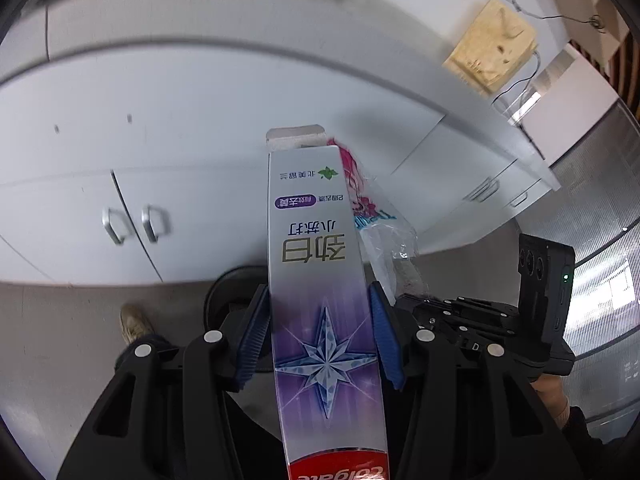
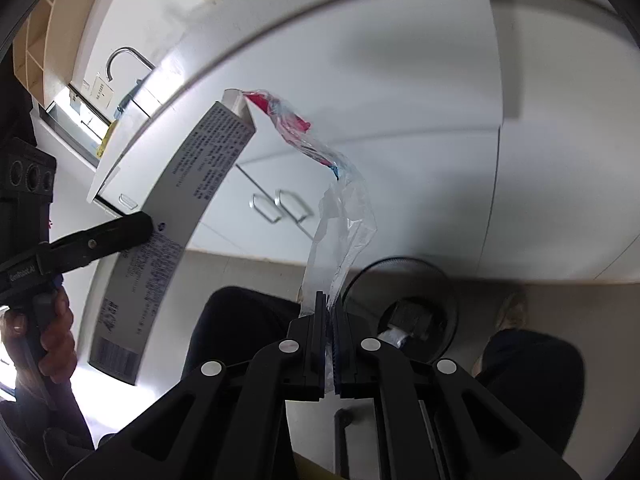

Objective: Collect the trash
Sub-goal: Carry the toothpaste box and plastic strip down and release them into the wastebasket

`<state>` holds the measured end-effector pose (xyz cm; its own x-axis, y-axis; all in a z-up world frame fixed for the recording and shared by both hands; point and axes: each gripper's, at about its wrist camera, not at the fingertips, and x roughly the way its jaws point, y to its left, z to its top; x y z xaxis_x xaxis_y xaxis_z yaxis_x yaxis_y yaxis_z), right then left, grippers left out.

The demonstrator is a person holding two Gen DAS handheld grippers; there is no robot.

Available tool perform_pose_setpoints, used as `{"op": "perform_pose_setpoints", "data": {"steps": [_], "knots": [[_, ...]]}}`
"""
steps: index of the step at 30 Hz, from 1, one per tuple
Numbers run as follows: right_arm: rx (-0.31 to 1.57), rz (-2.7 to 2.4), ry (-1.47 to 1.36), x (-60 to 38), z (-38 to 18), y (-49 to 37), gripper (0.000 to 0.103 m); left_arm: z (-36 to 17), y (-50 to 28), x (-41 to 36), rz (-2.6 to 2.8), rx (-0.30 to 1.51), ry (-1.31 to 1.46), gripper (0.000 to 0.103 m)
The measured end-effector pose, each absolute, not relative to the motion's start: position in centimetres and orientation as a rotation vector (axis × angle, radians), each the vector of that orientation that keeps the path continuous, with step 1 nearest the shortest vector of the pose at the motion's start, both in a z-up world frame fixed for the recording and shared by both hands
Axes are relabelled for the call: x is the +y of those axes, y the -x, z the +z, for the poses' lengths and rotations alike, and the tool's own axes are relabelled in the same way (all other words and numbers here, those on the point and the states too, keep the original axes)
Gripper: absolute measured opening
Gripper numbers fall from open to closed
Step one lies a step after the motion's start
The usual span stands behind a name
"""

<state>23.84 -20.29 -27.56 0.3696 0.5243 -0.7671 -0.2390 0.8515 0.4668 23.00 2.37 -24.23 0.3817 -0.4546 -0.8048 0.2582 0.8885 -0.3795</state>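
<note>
Between the blue pads of my left gripper (image 1: pixel 320 328) sits the toothpaste box (image 1: pixel 316 264), pinched across its width, its open end flap pointing away from me toward the white cabinet doors (image 1: pixel 132 208); beside it on the right hangs a clear plastic wrapper (image 1: pixel 384 240) with pink print, and beyond that I see my right gripper's (image 1: pixel 472 320) black body. Below the box a dark round bin (image 1: pixel 228 292) shows on the floor, mostly hidden behind my jaws. Over on the right wrist view, my right gripper (image 2: pixel 329 340) has its jaws pressed together on the tail of that same wrapper (image 2: pixel 344 216), which trails upward to its red and blue end near the open box mouth. The box (image 2: pixel 180 208) arcs across the left with my left gripper's finger (image 2: pixel 104 236) on its side. The bin (image 2: pixel 404 304) lies just past my jaws, with something crumpled and white already inside it. So both pieces are picked up and off the counter (image 2: pixel 280 52); I judge what remains is to release them over the bin.
</note>
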Motion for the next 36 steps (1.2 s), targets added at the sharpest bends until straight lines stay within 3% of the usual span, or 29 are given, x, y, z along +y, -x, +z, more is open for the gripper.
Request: {"op": "perform_pose_setpoints", "data": {"steps": [14, 23, 25, 27, 28, 29, 30, 32, 36], "knots": [[1.497, 0.397, -0.297, -17.3, -43.7, -29.5, 0.007, -43.6, -30.0, 2.3, -0.358, 1.475, 0.343, 0.049], [1.641, 0.375, -0.249, -17.1, -49.7, -31.0, 0.008, -52.4, -31.9, 1.1, -0.294, 1.633, 0.320, 0.049], [1.662, 0.389, -0.251, -16.9, -50.1, -31.4, 0.012, -52.9, -32.5, 0.5, -0.328, 1.643, 0.359, 0.050], [1.645, 0.404, -0.246, -16.6, -50.1, -31.3, 0.027, -53.4, -32.8, 0.2, -0.354, 1.666, 0.383, 0.065], [1.627, 0.406, -0.218, -16.5, -49.7, -31.4, 0.032, -53.6, -32.8, 0.1, -0.322, 1.677, 0.359, 0.084], [1.616, 0.399, -0.194, -16.4, -49.2, -31.4, 0.047, -53.8, -32.8, 0.3, -0.264, 1.687, 0.313, 0.095], [1.596, 0.386, -0.164, -16.4, -48.6, -31.6, 0.070, -53.8, -33.1, 0.2, -0.251, 1.688, 0.309, 0.096], [1.556, 0.340, -0.111, -16.5, -47.4, -31.7, 0.096, -53.6, -33.4, 0.5, -0.260, 1.692, 0.348, 0.099], [1.577, 0.358, -0.148, -16.7, -47.0, -31.8, 0.097, -53.1, -32.9, 0.6, -0.243, 1.709, 0.299, 0.099]]}}
